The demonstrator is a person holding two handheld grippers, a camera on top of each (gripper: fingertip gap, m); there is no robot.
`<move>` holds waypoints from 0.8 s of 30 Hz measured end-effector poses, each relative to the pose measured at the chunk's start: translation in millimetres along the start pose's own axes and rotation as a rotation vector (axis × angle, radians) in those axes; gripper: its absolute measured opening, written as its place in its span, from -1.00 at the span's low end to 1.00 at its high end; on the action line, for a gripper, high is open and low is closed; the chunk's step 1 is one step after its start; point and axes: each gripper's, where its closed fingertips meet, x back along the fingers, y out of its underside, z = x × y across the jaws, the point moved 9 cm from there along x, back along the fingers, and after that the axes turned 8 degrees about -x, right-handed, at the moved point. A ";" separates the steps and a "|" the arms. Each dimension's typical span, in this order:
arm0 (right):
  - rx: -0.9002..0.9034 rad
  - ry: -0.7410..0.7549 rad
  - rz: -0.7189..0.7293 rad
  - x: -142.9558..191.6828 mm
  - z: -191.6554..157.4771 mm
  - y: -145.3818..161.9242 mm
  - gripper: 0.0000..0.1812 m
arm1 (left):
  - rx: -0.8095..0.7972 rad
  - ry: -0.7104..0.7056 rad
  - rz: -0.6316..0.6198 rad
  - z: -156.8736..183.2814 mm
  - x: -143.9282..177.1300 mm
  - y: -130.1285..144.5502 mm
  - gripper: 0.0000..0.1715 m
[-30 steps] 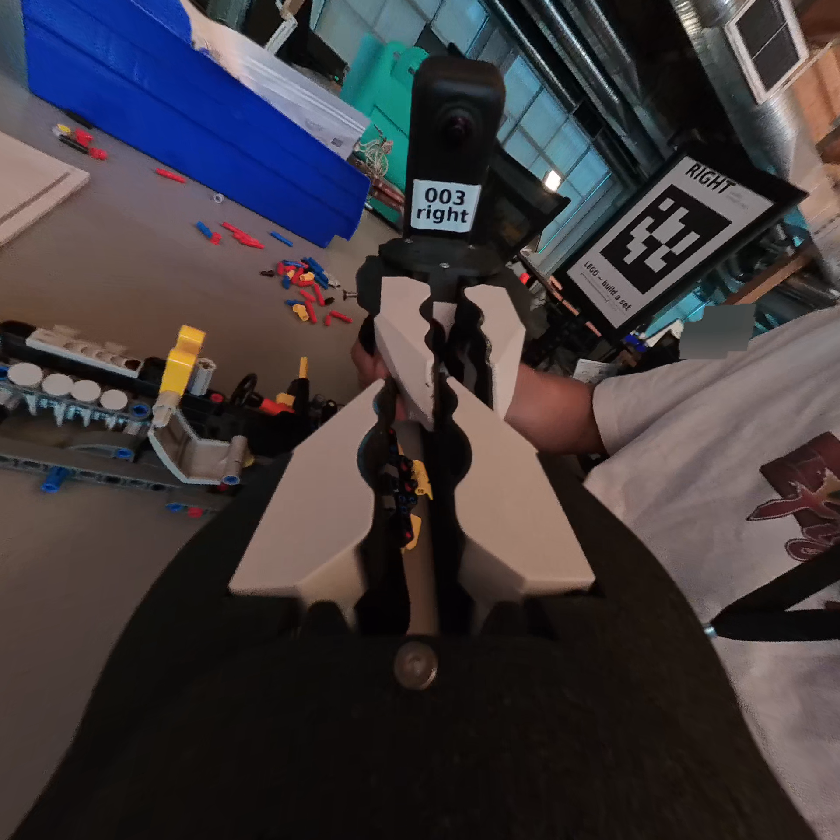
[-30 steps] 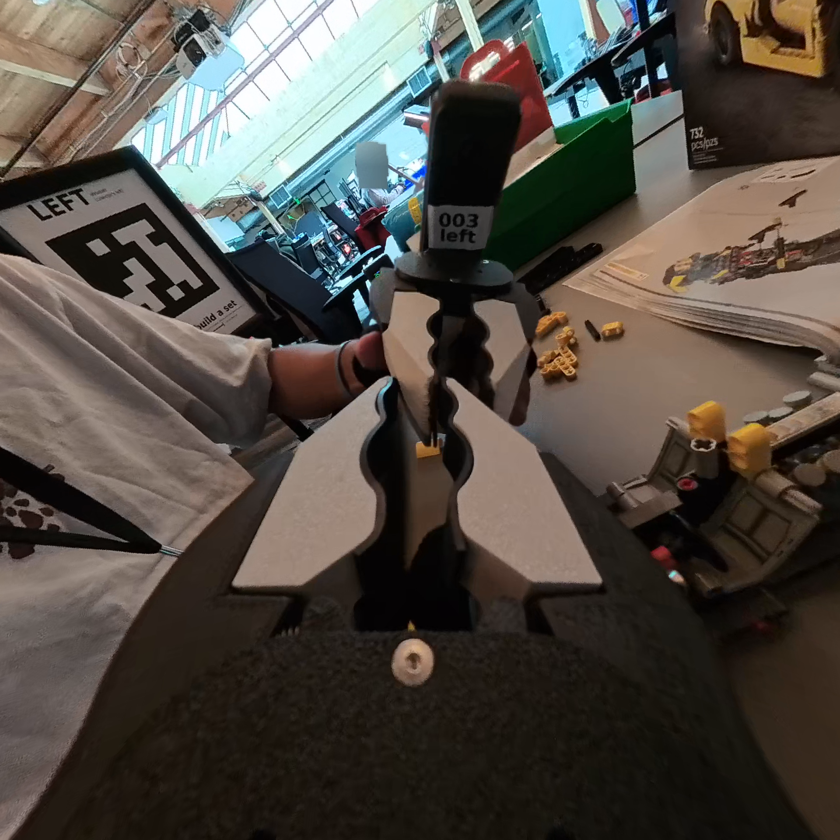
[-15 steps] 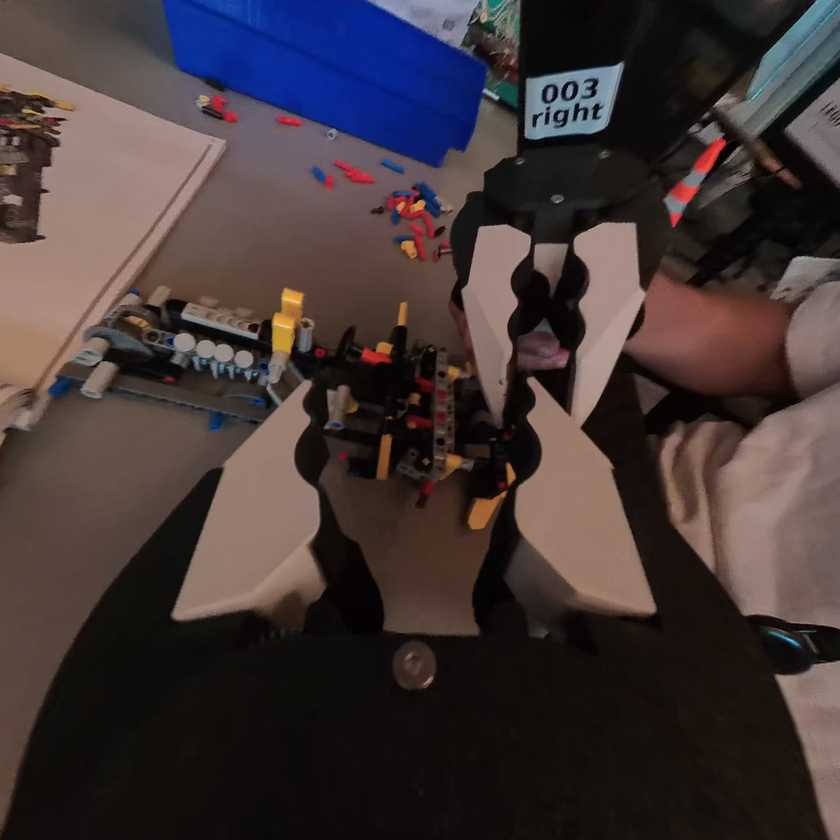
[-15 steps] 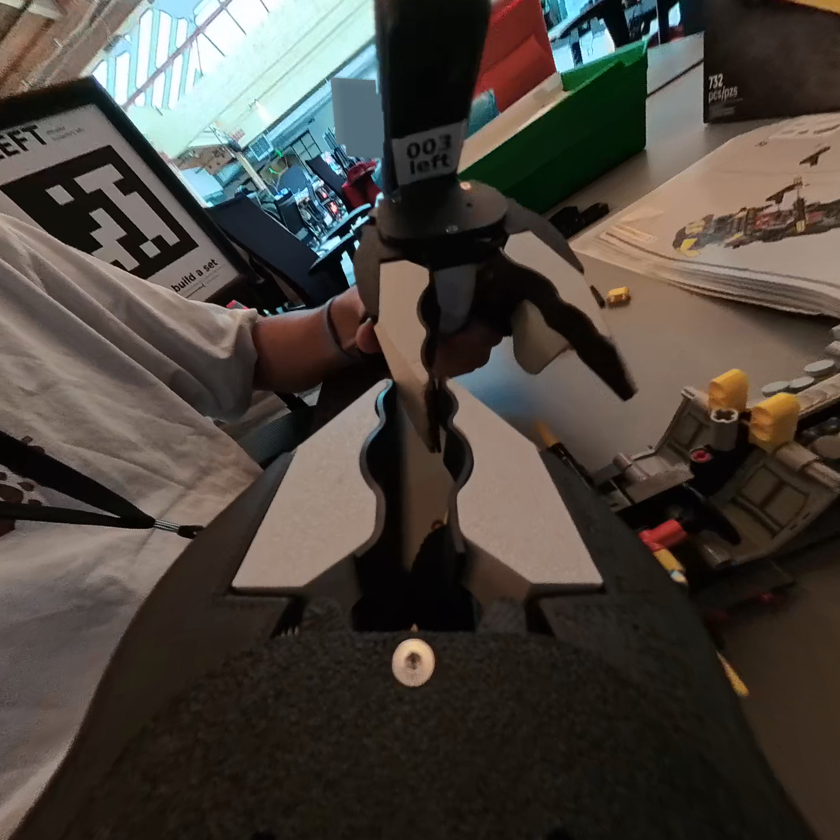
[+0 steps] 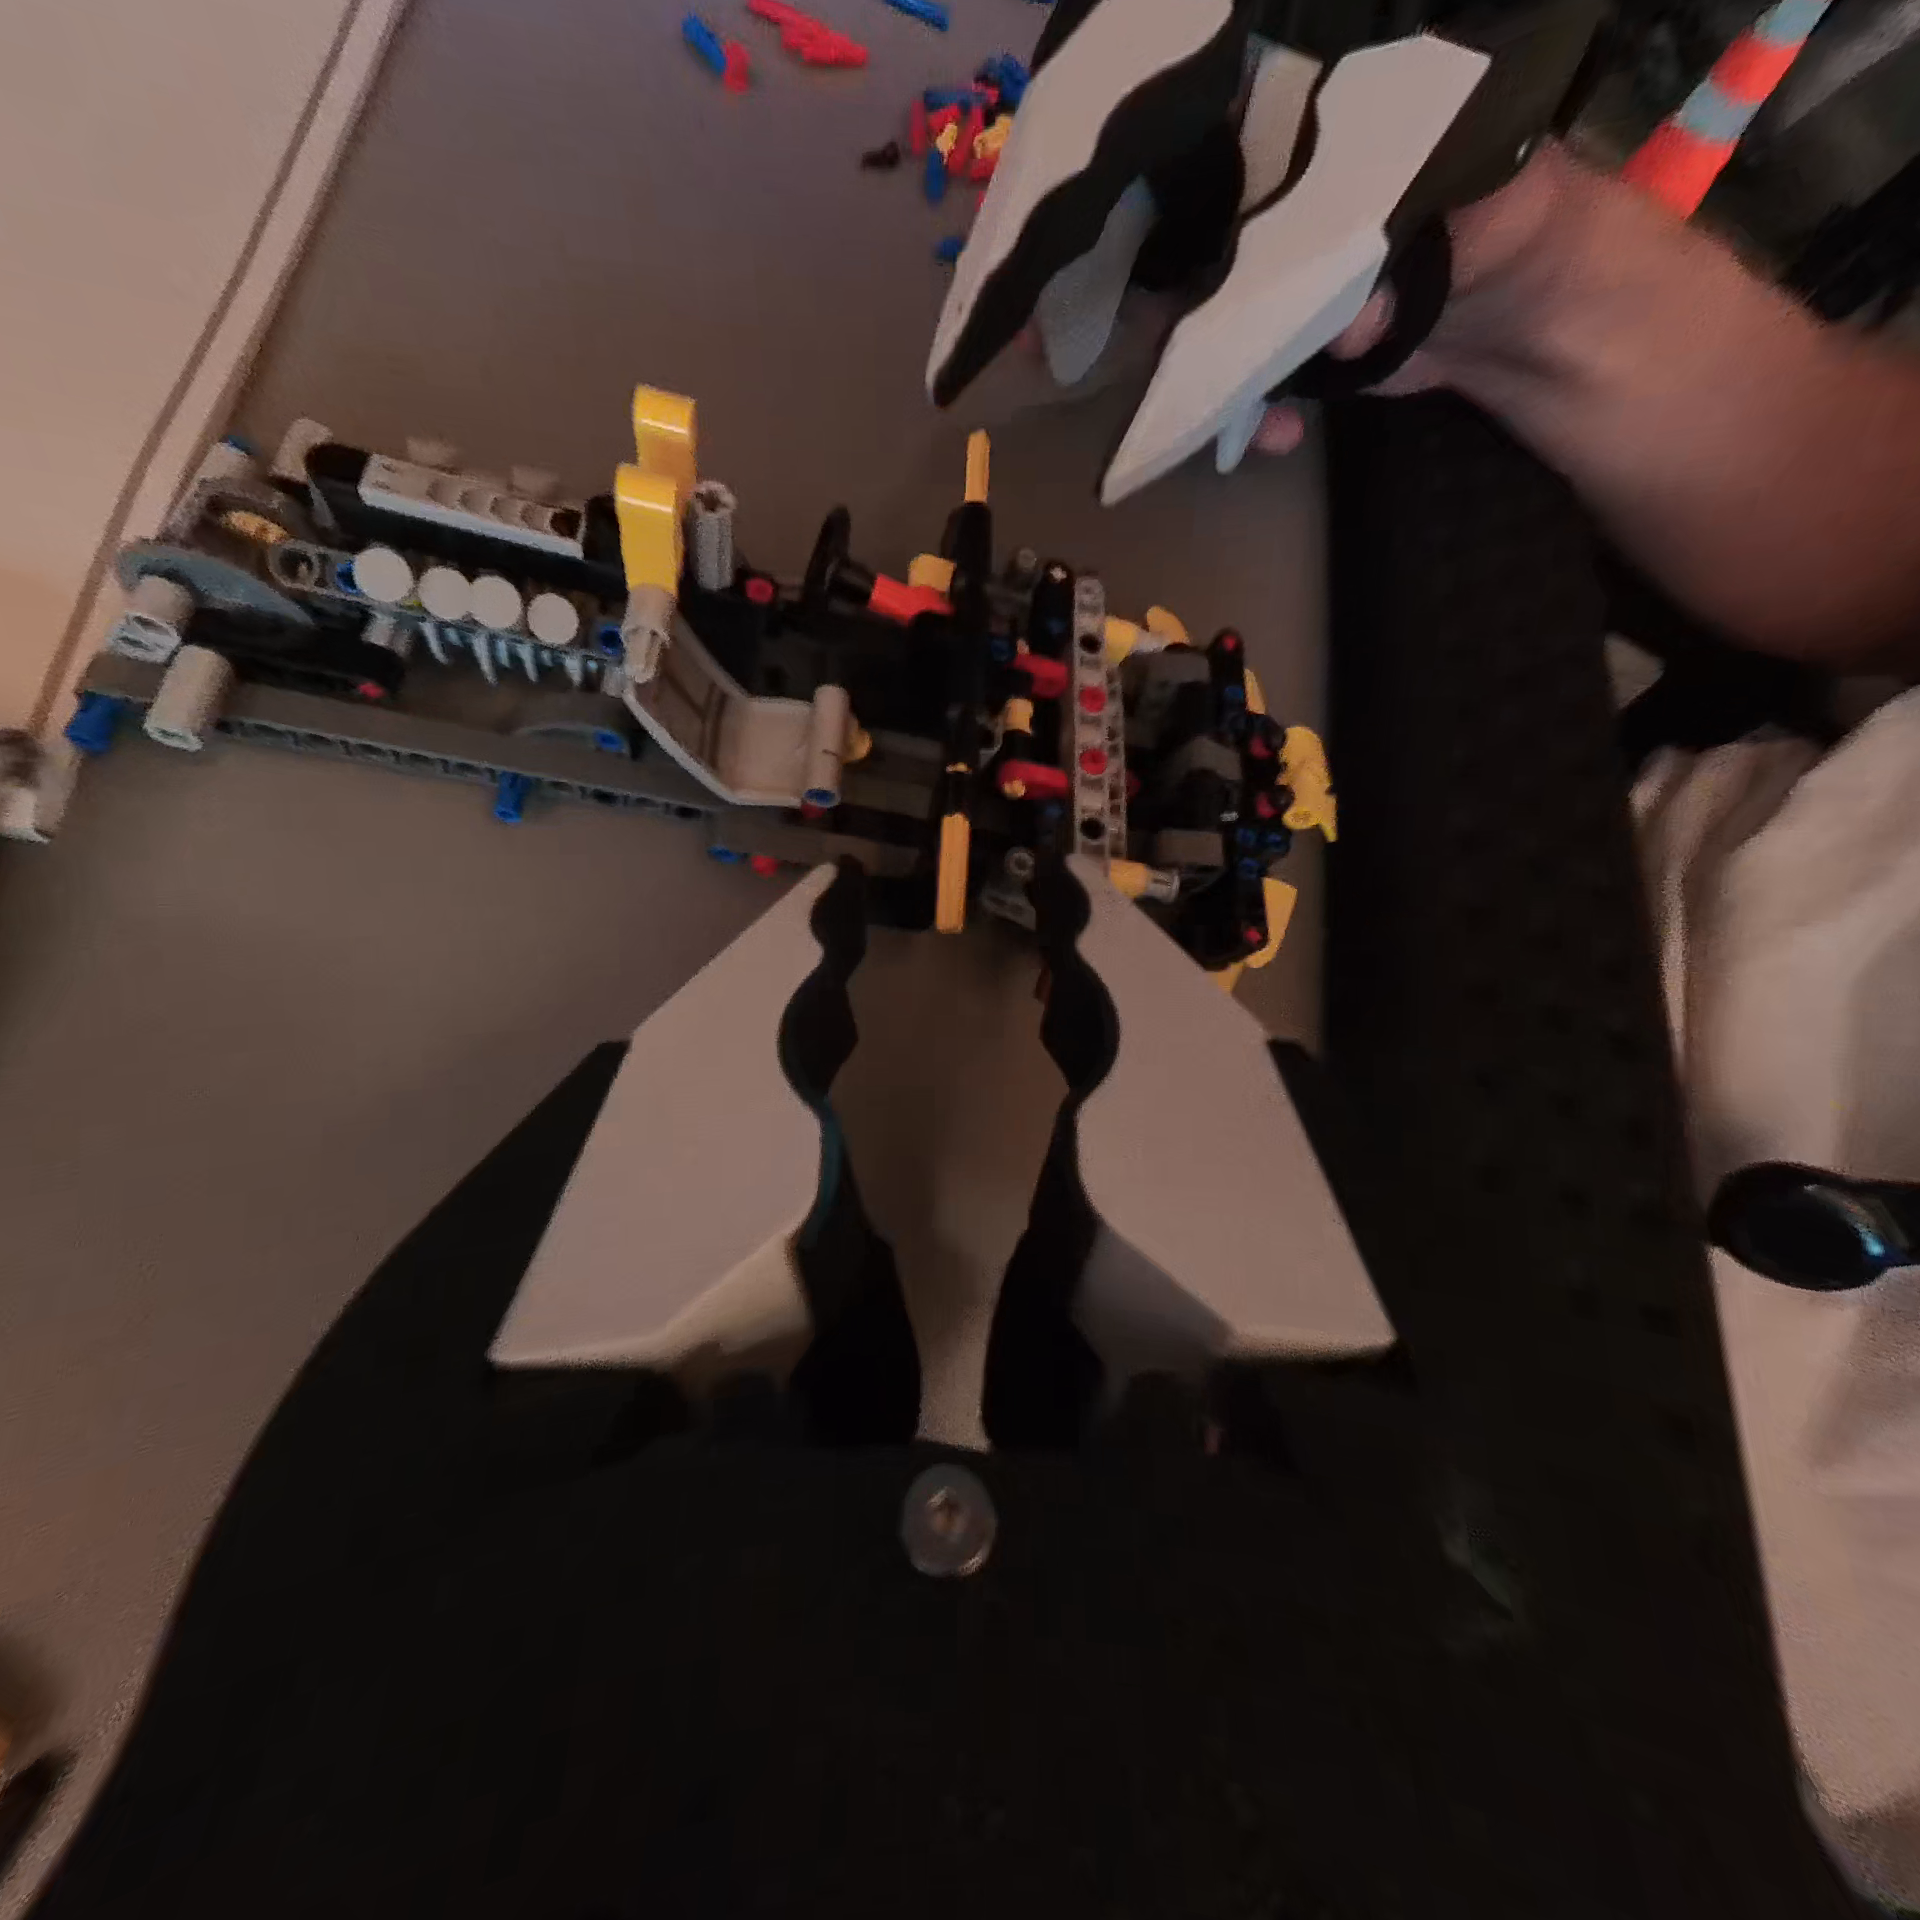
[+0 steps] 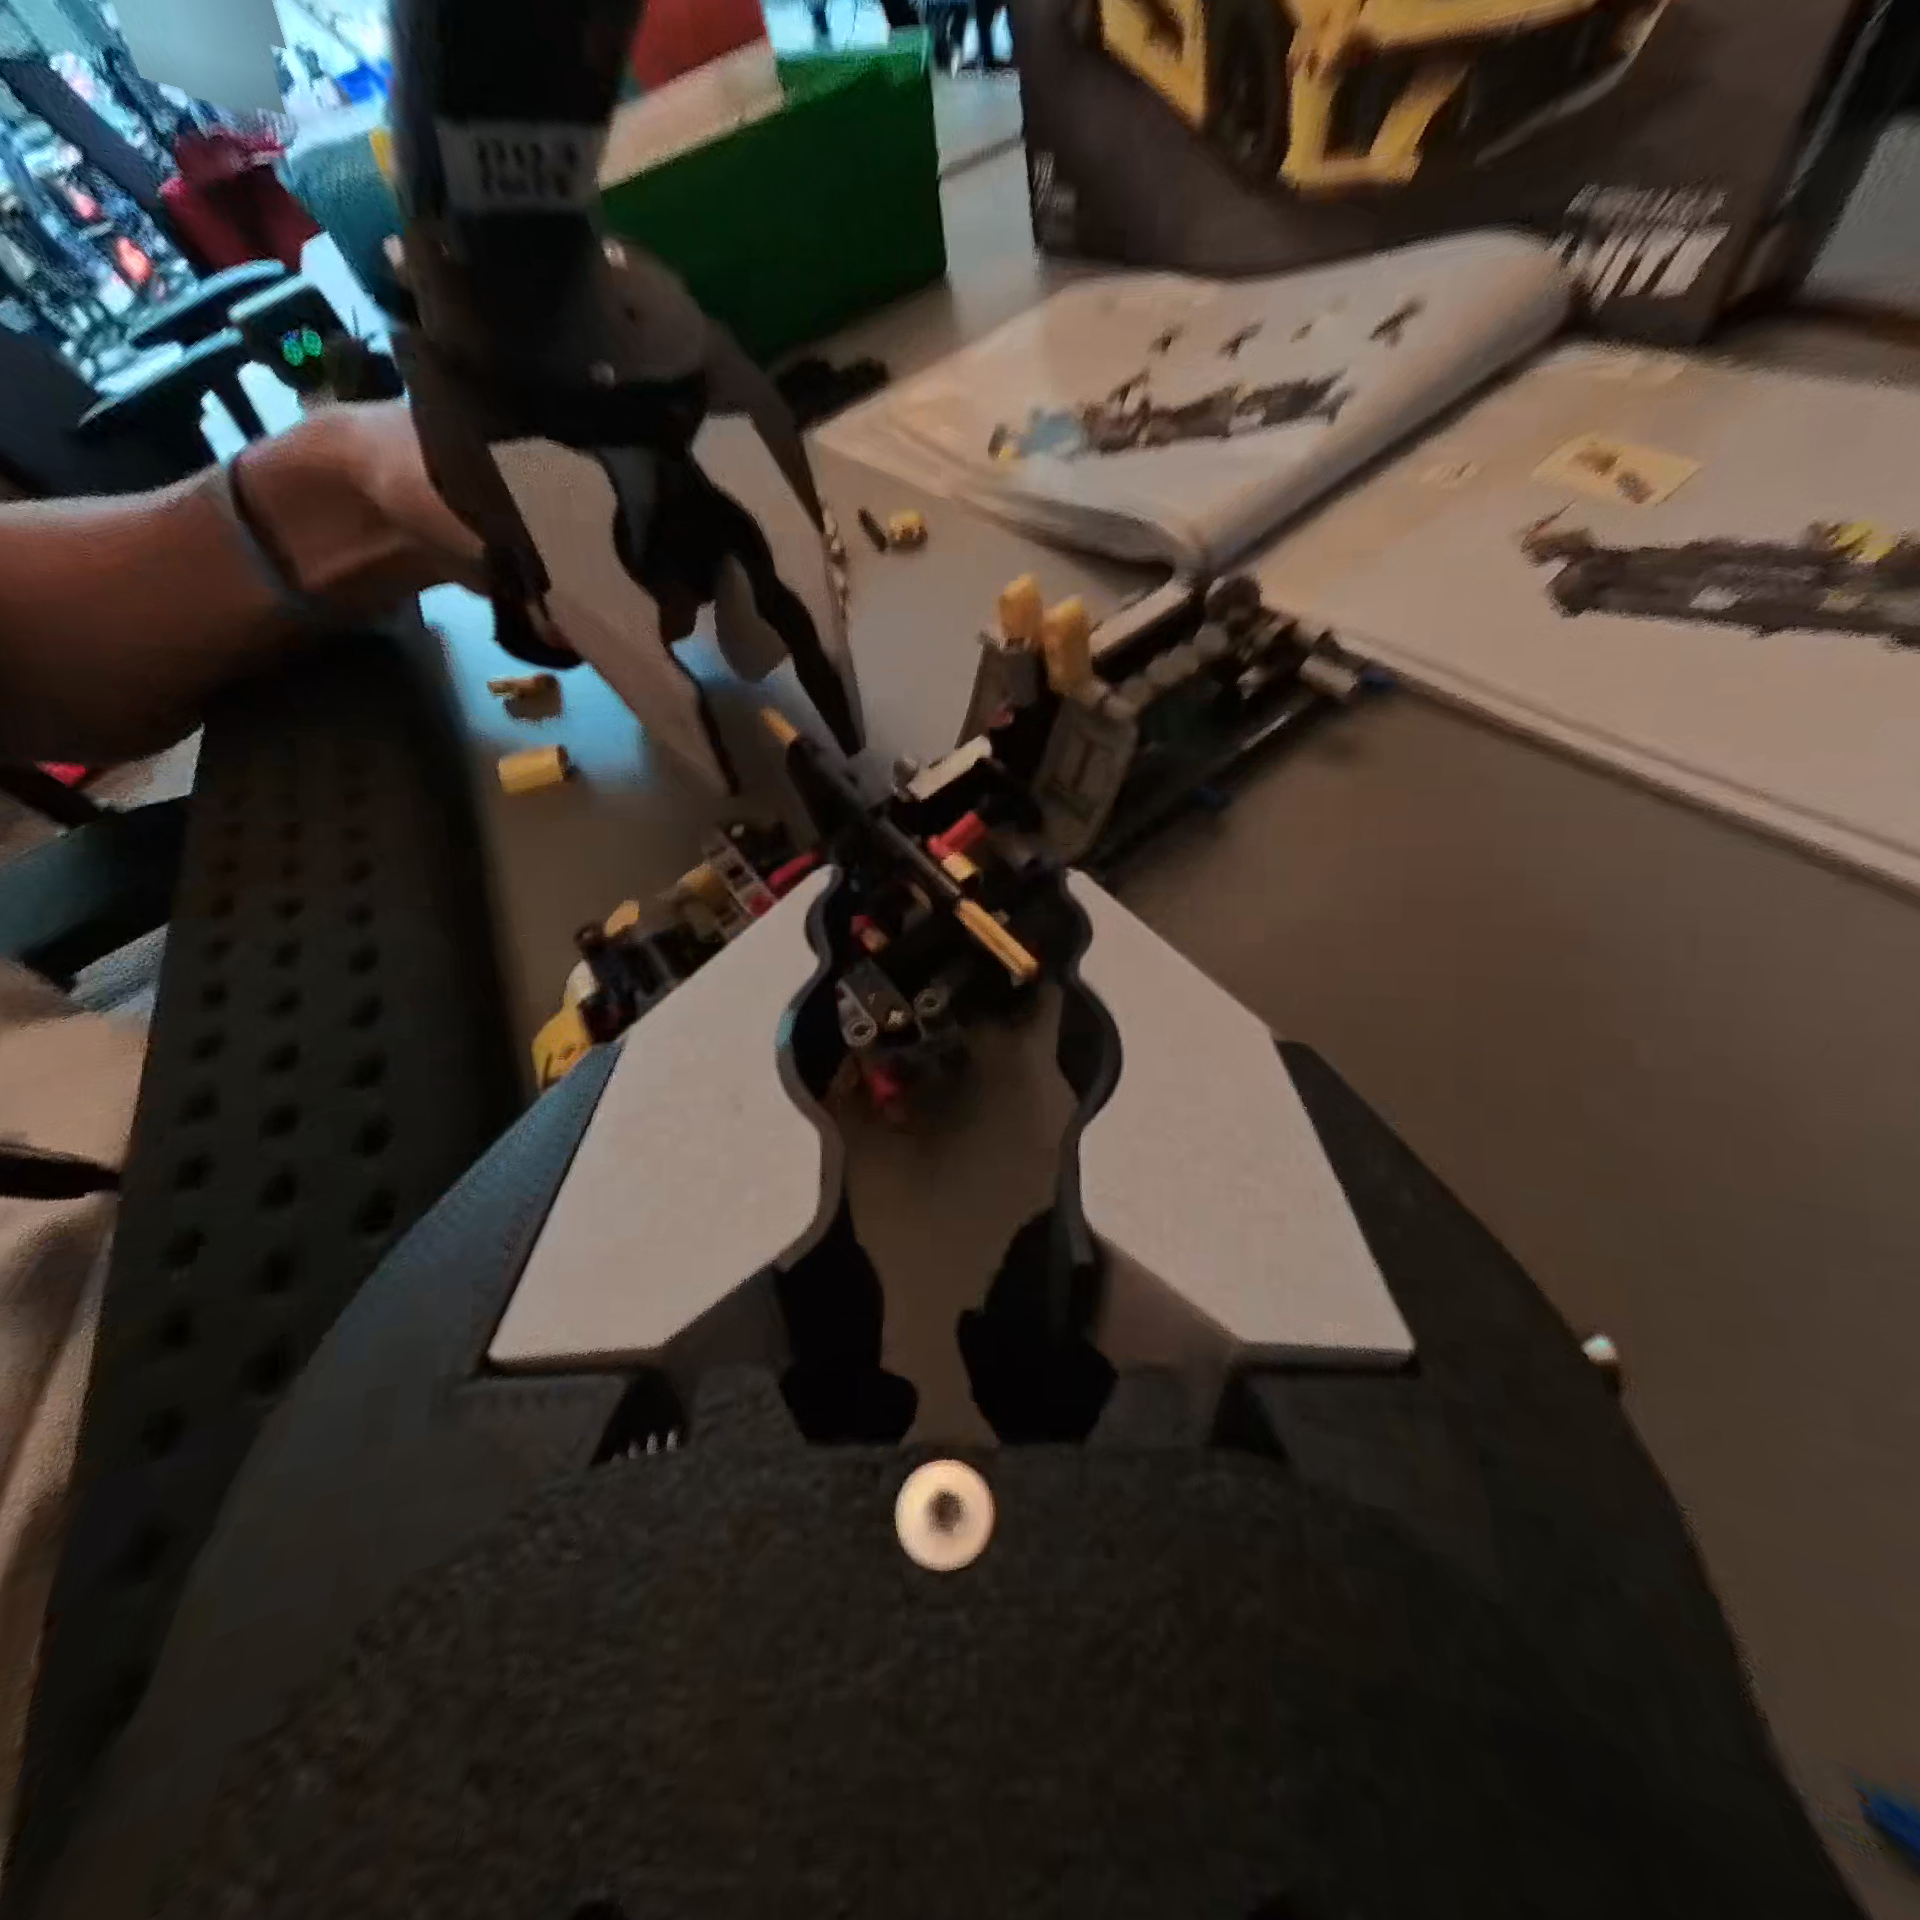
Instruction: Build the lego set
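The partly built lego model (image 5: 790,717) lies lengthwise on the grey table (image 5: 312,1039), with a black axle with yellow ends (image 5: 961,707) standing across its near end. My left gripper (image 5: 951,883) is open and empty, its tips at the model's near side by the axle. My right gripper (image 5: 1034,436) hangs open just beyond the model. In the right wrist view my right gripper (image 6: 948,883) is open over the model (image 6: 1039,790) and the axle (image 6: 904,852). The left gripper (image 6: 790,758) shows open there, tips by the axle's far end.
Open instruction booklets (image 6: 1247,416) and the set's box (image 6: 1351,125) lie behind the model, with a green bin (image 6: 790,208) at the back. Loose red and blue pieces (image 5: 935,114) and yellow pieces (image 6: 530,769) lie on the table. A black perforated surface (image 6: 281,987) borders the table edge. The left gripper's tips are roughly 9 cm from the right gripper's.
Both grippers were raised, shut, tip to tip around a small yellow piece. They have since opened and come down to the model on the table, the left opening first.
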 end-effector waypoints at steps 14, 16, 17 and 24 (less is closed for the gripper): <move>0.052 0.008 -0.132 -17.3 -2.0 2.9 -0.88 | -0.266 -0.086 -0.015 9.9 -5.7 -1.1 -0.95; 0.046 0.005 -0.136 -17.6 -1.8 2.8 -0.88 | -0.276 -0.084 -0.016 9.7 -7.0 -1.1 -0.94; 0.047 0.001 -0.139 -17.8 -1.8 2.7 -0.88 | -0.283 -0.083 -0.015 9.5 -8.0 -1.7 -0.94; 0.025 -0.014 -0.124 -17.2 0.5 3.3 -0.88 | -0.281 -0.063 -0.023 8.2 -9.7 -4.3 -0.95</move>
